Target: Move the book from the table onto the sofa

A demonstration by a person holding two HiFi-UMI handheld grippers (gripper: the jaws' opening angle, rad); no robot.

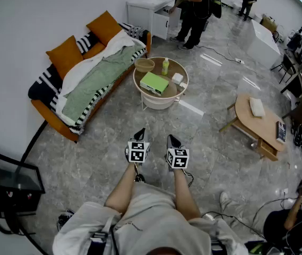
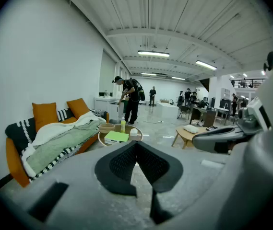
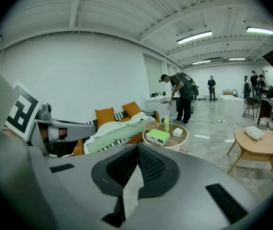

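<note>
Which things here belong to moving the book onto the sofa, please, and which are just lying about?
For the job: green book, round table, sofa, left gripper, right gripper, both shut and empty.
Lying about: bowl, green bottle, small white box, low wooden table, white cushion.

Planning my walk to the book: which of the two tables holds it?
The round table beside the sofa, with the green book on it; the oval wooden table stands apart, farther right.
</note>
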